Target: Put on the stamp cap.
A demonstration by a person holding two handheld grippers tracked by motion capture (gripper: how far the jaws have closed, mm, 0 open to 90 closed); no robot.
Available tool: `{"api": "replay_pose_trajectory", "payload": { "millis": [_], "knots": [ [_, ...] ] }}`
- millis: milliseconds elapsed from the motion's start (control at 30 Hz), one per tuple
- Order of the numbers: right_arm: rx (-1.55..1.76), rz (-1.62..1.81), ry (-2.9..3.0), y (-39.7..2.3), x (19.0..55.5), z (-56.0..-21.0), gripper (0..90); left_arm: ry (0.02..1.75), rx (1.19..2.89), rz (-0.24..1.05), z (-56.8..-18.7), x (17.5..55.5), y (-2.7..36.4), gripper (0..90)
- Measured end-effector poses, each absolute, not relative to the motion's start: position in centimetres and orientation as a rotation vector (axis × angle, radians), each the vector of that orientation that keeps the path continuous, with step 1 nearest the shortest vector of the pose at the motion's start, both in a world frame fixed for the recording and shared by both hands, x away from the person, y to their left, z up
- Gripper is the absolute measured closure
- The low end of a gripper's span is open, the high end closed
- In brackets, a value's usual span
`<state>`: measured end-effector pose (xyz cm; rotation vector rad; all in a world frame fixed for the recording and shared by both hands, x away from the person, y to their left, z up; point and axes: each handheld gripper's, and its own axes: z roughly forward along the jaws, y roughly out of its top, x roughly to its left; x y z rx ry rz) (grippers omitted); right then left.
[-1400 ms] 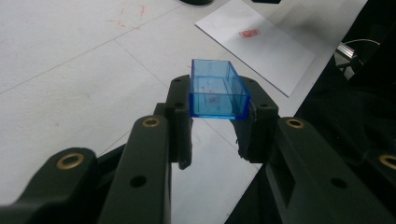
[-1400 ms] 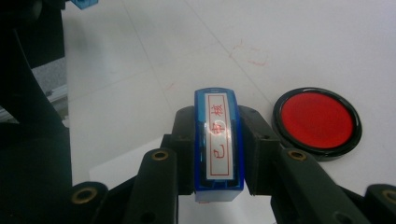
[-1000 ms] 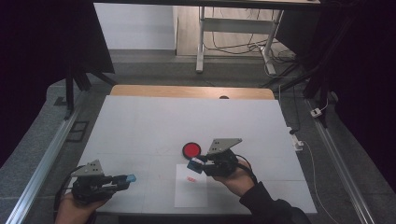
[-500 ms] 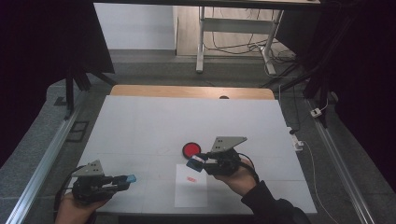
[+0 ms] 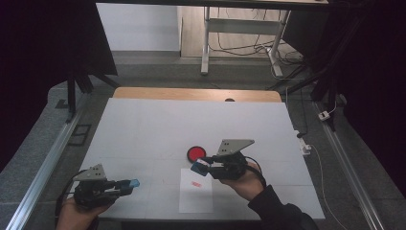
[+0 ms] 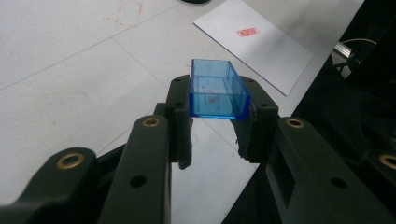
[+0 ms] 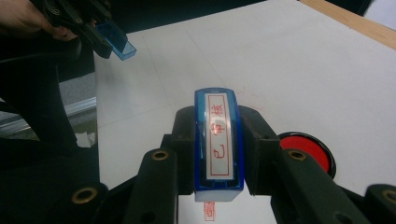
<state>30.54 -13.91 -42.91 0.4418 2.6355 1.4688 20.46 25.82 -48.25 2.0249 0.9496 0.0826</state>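
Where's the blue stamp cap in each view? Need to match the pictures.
High view: blue stamp cap bottom left, at the tip of the left claw.
Left gripper view: centre, clamped between that claw's black jaws.
Right gripper view: top left, small, held in the far claw.
Shared landmark: the white paper sheet with a red imprint; in the right gripper view its imprint peeks out at the bottom edge.

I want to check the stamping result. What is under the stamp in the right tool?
Under the stamp lies the white paper, with part of a red print showing below the stamp's lower edge. The stamp covers the rest of the print there.
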Motion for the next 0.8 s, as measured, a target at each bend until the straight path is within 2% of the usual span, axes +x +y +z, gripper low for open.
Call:
{"api": "replay_pose_trajectory", "payload": {
  "millis": [800],
  "knots": [
    [0.334,1.531,2.662,-13.5,31.0,-41.7,70.6,0.757,2.027,0.11,-46.5,22.7,21.8,68.8]
  ]
}}
